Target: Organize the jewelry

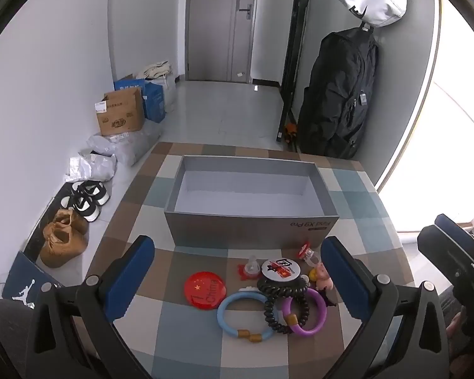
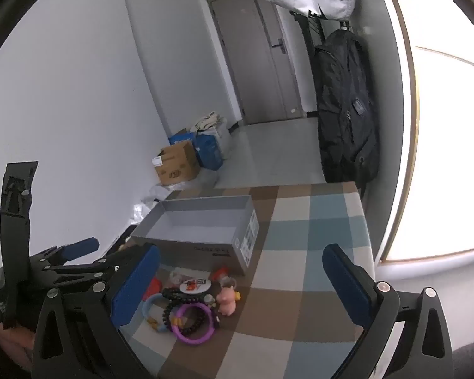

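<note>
Jewelry lies in a loose heap on the checked surface (image 1: 357,189), just in front of the open grey box (image 1: 251,221), which stands at 12 o'clock from the heap with its mouth up and nothing in it, so it looks set there to receive the pieces. In the heap a blue bangle (image 1: 237,315) sits at 7 o'clock, a purple bangle (image 1: 316,325) at 5 o'clock, and a black coil band (image 1: 279,303) lies across both, so lifting either ring may drag the coil. A red badge (image 1: 205,289) lies flat at 9 o'clock, apart from the rings and easy to take alone. A white badge (image 1: 280,267) rests at 12 o'clock against the coil, with a pink pig (image 1: 324,279) at 2 o'clock.

The left gripper (image 1: 237,276) hangs over the heap, tilted down, its jaws wide apart and holding nothing; they straddle the whole pile, which suggests a first pick is being lined up. The right gripper (image 2: 240,281) is off to 3 o'clock, jaws likewise wide apart and empty, aimed at bare cloth beside the purple bangle (image 2: 194,328), probably waiting its turn. No piece is in the box yet.
</note>
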`<state>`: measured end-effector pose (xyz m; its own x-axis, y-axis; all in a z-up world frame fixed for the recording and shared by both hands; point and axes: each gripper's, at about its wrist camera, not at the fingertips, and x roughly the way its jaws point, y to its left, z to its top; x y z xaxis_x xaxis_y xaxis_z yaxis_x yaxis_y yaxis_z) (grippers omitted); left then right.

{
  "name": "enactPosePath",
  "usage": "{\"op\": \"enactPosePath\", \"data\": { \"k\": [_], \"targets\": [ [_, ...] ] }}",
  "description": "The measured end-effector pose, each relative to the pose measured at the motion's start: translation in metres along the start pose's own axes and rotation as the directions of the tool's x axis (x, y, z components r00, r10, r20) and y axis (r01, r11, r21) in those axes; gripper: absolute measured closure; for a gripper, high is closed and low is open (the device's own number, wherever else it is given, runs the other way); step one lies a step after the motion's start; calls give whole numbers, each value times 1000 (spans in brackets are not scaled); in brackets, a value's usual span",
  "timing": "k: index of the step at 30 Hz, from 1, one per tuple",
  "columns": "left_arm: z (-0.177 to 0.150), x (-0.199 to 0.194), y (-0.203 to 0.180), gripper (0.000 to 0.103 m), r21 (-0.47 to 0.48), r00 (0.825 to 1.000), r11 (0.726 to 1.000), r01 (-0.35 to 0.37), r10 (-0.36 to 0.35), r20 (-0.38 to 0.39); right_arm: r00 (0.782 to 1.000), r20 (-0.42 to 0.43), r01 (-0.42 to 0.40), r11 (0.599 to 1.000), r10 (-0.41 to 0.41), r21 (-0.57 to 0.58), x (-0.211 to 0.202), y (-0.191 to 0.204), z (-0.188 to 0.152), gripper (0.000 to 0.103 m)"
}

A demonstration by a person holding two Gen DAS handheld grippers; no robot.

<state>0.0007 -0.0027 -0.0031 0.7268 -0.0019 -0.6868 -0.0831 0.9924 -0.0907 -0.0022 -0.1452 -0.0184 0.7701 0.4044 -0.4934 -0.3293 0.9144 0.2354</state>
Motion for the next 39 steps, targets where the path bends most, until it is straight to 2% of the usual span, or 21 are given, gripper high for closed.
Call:
{"op": "enactPosePath", "data": {
  "k": [9,23,39],
  "targets": [
    [-2,5,6,1,-4,1000,1000,5,-5,-2,999,26,37,999,-36,-8,-8,0,0,0],
    [-2,-9,1,1,-6,1000,1000,9,-9,-13,999,23,33,999,-33,-5,-8,1,1,0],
    [1,1,2,1,-3,1000,1000,14,-14,-25,1000,17,19,1000,-19,1,-6,-2,0,0]
  ]
}}
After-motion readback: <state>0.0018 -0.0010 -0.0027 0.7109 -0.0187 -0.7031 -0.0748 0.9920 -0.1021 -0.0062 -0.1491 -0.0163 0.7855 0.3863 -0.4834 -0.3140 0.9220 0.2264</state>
